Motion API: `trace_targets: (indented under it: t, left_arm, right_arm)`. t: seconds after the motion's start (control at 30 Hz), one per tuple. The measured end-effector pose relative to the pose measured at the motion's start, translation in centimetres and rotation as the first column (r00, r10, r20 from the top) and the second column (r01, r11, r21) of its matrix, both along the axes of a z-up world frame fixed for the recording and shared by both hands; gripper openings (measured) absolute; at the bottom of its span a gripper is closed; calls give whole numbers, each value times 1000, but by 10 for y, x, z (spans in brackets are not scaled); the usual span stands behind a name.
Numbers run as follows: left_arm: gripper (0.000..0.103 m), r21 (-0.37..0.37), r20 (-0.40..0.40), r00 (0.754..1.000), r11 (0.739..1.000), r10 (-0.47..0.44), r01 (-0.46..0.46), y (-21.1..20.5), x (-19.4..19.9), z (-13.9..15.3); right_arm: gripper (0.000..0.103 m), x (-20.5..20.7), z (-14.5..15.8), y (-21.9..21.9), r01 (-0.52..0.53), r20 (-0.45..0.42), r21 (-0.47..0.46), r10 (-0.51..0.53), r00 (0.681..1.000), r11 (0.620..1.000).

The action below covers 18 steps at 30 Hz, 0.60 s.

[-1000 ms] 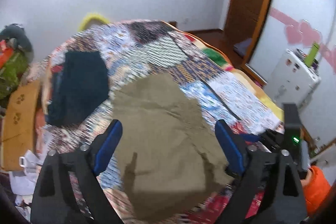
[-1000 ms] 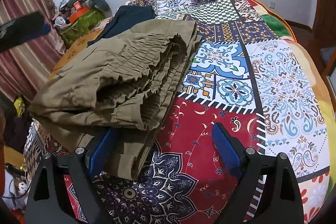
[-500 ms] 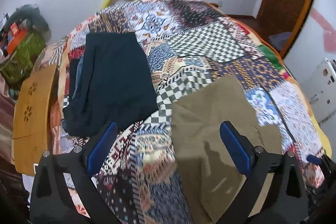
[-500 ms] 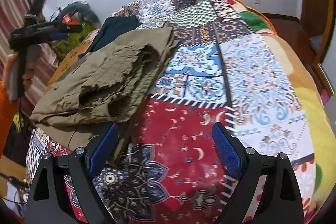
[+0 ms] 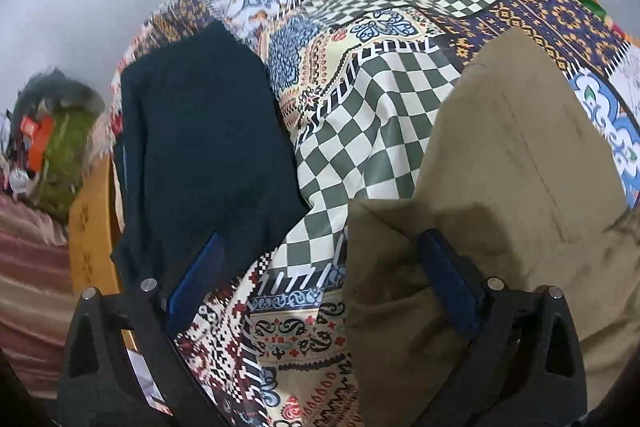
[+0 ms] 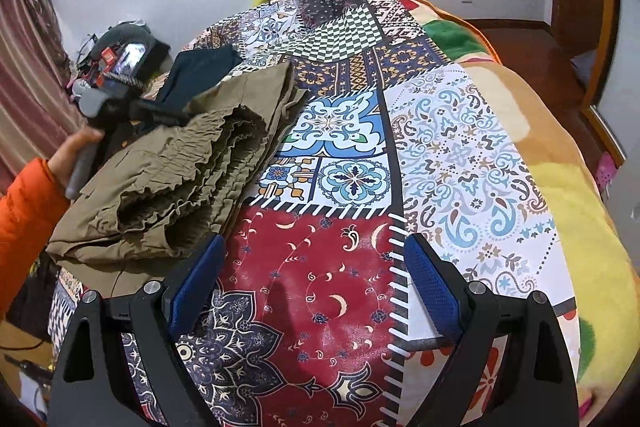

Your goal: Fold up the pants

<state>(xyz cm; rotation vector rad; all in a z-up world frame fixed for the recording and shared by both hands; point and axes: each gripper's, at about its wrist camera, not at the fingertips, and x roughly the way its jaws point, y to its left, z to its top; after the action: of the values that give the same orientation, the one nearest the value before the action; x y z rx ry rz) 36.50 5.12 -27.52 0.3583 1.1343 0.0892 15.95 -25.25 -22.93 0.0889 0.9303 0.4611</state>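
The olive-khaki pants (image 6: 180, 179) lie folded in a thick bundle on the patchwork bedspread (image 6: 352, 187), gathered waistband toward me in the right wrist view. They fill the right side of the left wrist view (image 5: 520, 167). My left gripper (image 5: 316, 271) is open and empty, its right finger over the pants' near corner, its left finger over the edge of a folded dark navy garment (image 5: 208, 147). My right gripper (image 6: 312, 279) is open and empty over the red patch, just right of the pants.
The navy garment also shows behind the pants in the right wrist view (image 6: 200, 71). A wooden board (image 5: 92, 227) and a pile of clutter (image 5: 48, 147) are off the bed's left side. The bed's yellow edge (image 6: 580, 235) drops off at right.
My left gripper has swung left and lower, from over the pants to the gap between them and the navy garment. My right gripper has drawn back to the right, off the pants.
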Motion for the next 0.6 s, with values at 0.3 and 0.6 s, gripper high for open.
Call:
trace_targets:
  t: [0.3, 0.6]
  left_arm:
    - [100, 24, 13, 998, 997, 69, -69, 31, -61, 12]
    - [100, -137, -14, 990, 981, 138, -138, 58, -158, 29]
  right_arm:
    - [89, -4, 13, -2, 5, 43, 7, -5, 999, 1000]
    - [89, -18, 30, 9, -43, 94, 2, 42, 995, 999]
